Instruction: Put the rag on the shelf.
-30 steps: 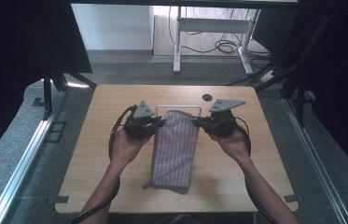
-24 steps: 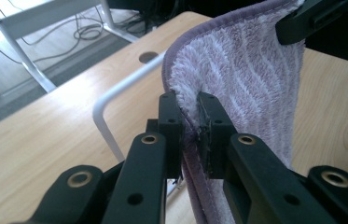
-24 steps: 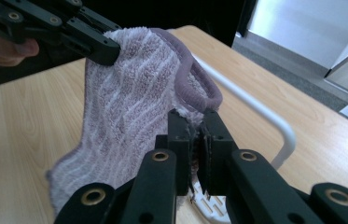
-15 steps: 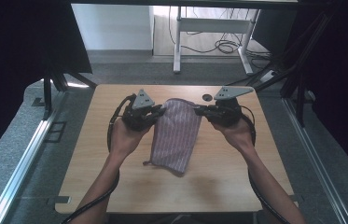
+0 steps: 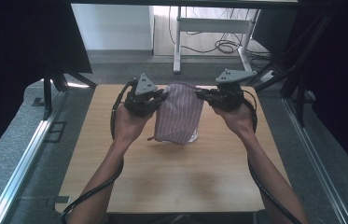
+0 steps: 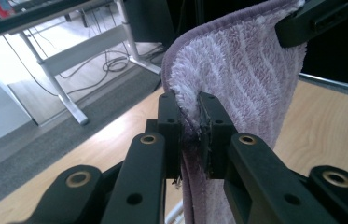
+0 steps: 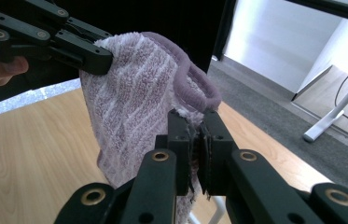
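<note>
The striped towel (image 5: 179, 113) hangs over the far half of the table (image 5: 171, 182), whose near half lies bare. The left gripper (image 5: 162, 95) and right gripper (image 5: 199, 93) each clench a top corner, jaws pinched on cloth

In the left gripper view, the towel (image 6: 237, 70) runs off the top and bottom edges, and its pinched hem is hidden between the closed jaws of the left gripper (image 6: 191, 135). In the right gripper view, the right gripper (image 7: 198, 154) likewise hides the clamped corner. In the high view, the hanging towel hides a small pale object (image 5: 193, 136) on the table (image 5: 181, 177), too little visible to identify.
</note>
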The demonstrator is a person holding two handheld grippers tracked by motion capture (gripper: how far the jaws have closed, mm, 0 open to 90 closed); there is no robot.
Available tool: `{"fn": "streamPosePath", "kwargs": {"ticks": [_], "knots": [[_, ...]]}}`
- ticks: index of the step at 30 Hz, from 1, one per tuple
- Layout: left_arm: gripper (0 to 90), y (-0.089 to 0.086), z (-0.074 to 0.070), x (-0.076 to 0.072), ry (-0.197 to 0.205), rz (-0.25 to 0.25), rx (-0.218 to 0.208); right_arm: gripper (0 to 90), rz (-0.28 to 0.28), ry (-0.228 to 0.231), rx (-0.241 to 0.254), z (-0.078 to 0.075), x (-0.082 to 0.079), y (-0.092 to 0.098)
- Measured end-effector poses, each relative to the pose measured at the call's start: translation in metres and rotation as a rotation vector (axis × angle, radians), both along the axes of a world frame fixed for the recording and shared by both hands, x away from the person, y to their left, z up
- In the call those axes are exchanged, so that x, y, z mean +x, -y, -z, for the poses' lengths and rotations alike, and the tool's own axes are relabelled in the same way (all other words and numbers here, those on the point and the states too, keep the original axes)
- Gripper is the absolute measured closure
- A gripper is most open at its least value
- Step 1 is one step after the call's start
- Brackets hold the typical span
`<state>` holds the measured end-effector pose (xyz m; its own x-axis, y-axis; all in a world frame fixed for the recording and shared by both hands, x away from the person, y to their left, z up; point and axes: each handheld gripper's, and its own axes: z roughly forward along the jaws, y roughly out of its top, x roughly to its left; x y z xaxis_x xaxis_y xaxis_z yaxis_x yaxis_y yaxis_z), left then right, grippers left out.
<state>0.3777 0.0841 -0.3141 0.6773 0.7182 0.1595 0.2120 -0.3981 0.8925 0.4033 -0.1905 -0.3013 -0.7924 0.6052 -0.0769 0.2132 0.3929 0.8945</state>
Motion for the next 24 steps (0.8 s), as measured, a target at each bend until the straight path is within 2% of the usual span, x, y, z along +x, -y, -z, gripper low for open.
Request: {"fn": "streamPosePath", "kwargs": {"ticks": [14, 24], "knots": [[80.1, 0.000, -0.020, 0.019, 0.014, -0.021, -0.043, 83.8, 0.037, 0.024, 0.015, -0.024, 0.021, -0.003], [79.8, -0.005, -0.027, 0.037, -0.029, -0.043, -0.073, 83.5, 0.054, 0.028, 0.012, -0.035, 0.037, -0.008]]}}
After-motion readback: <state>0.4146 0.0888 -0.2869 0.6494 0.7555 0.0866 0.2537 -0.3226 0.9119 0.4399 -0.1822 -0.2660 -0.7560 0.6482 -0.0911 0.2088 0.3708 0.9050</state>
